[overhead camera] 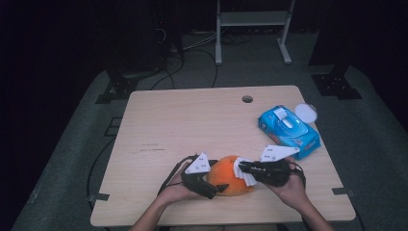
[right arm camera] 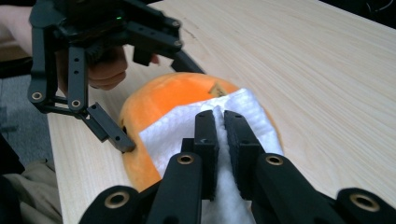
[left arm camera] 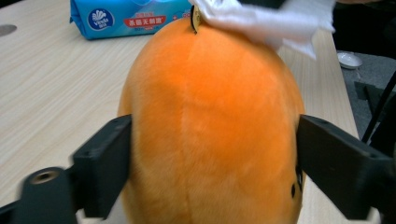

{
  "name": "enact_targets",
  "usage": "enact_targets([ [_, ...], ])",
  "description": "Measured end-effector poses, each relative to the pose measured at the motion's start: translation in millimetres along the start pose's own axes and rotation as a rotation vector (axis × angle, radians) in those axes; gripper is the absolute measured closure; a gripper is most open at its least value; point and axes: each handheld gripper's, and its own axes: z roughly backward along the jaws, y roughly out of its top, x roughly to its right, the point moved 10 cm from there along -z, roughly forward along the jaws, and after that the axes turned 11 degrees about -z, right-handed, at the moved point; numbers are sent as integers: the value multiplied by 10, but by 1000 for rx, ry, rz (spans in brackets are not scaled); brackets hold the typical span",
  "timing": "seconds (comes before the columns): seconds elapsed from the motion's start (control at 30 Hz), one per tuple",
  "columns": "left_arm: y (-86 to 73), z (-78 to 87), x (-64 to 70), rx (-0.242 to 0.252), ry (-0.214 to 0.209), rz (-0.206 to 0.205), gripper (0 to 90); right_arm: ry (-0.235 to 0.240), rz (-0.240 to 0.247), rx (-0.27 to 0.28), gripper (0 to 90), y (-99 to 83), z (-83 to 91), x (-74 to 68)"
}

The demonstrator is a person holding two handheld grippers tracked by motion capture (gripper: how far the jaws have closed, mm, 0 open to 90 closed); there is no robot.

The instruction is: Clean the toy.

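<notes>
Orange plush toy (overhead camera: 230,176): lies on the wooden table (overhead camera: 192,125), close to the near edge, between the person's two hands. In the left gripper view its rounded fuzzy body (left arm camera: 210,121) bulges up between the two black jaws. A small dark tag pokes out at its top.

Left gripper (overhead camera: 212,188): grips the toy from the left side. In the left gripper view one jaw presses against each flank of the toy. In the right gripper view (right arm camera: 149,102) one finger (right arm camera: 109,130) touches the orange side low down and the other reaches over the far side. The left hand (overhead camera: 175,190) holds it from behind.

White wipe (right arm camera: 196,123): draped over the top of the toy, on the side facing the right gripper. In the left gripper view it shows as a crumpled white sheet (left arm camera: 266,21) at the toy's far upper edge.

Right gripper (overhead camera: 243,167): jaws pinched together on a fold of the wipe, seen closely in the right gripper view (right arm camera: 221,116). It rests on top of the toy. The right hand (overhead camera: 291,185) holds it.

Blue pack of wipes (overhead camera: 287,131): lies on the table's right side, well beyond the right gripper, with its white lid (overhead camera: 306,113) flipped open. Its label shows in the left gripper view (left arm camera: 126,16).

Table hole (overhead camera: 247,99): near the far edge, well apart from the toy.
</notes>
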Motion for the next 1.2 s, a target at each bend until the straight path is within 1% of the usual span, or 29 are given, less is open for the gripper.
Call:
enact_targets([
  [0.03, -3, 3, -1, -1, 1, -2, 133, -9, 18, -1, 832, 7, -3, -5],
  [0.1, -12, 16, -18, -7, 4, 5, 149, -14, 20, 2, 833, 22, 13, 10],
  [0.13, -15, 16, -27, -8, 7, 14, 150, -16, 11, 6, 833, 26, 28, 32],
  [0.2, -27, 15, -47, -2, 11, 32, 150, -37, -1, 21, 833, 28, 61, 110],
  [0.33, -65, 29, -82, -3, 9, 64, 149, -53, -33, 23, 833, -7, 128, 241],
  [0.4, -89, 42, -99, -9, 9, 74, 149, -76, -42, 21, 834, -20, 163, 317],
  [0.43, -94, 48, -100, -9, 10, 77, 149, -85, -59, 22, 833, -30, 176, 347],
  [0.47, -94, 48, -98, -9, 12, 75, 149, -82, -70, 29, 834, -34, 183, 365],
  [0.5, -88, 42, -88, -12, 14, 64, 149, -74, -78, 34, 834, -34, 182, 355],
  [0.53, -80, 35, -80, -14, 15, 58, 148, -64, -74, 34, 834, -23, 168, 305],
  [0.57, -80, 35, -80, -14, 15, 58, 147, -64, -74, 34, 834, -23, 168, 305],
  [0.6, -74, 21, -74, -20, 21, 56, 147, -55, -61, 40, 834, -4, 155, 267],
  [0.63, -79, 24, -81, -23, 19, 55, 147, -13, -31, 45, 834, 45, 117, 103],
  [0.7, -90, 35, -96, -22, 16, 66, 147, -7, -16, 35, 834, 44, 86, 43],
  [0.73, -90, 35, -96, -22, 16, 66, 148, -7, -16, 35, 834, 44, 86, 43],
  [0.77, -105, 48, -110, -24, 12, 75, 148, -15, -5, 27, 833, 28, 63, 36],
  [0.8, -126, 58, -137, -13, 7, 103, 149, -12, -17, 11, 834, -28, 21, 76],
  [0.93, -161, 75, -200, 3, 0, 164, 153, -13, -63, -17, 834, -128, 2, 214],
  [0.97, -166, 75, -209, 8, -3, 172, 153, -21, -63, -28, 834, -159, -2, 246],
  [1.03, -168, 71, -210, 6, -4, 173, 153, -26, -66, -38, 834, -182, -9, 271],
  [1.07, -169, 65, -208, 2, 0, 168, 153, -19, -78, -36, 834, -177, -6, 268],
  [1.13, -175, 66, -199, -7, 1, 162, 153, -12, -78, -26, 834, -139, 1, 231],
  [1.2, -186, 72, -199, -7, 2, 163, 153, 8, -72, -19, 834, -115, -5, 164],
])
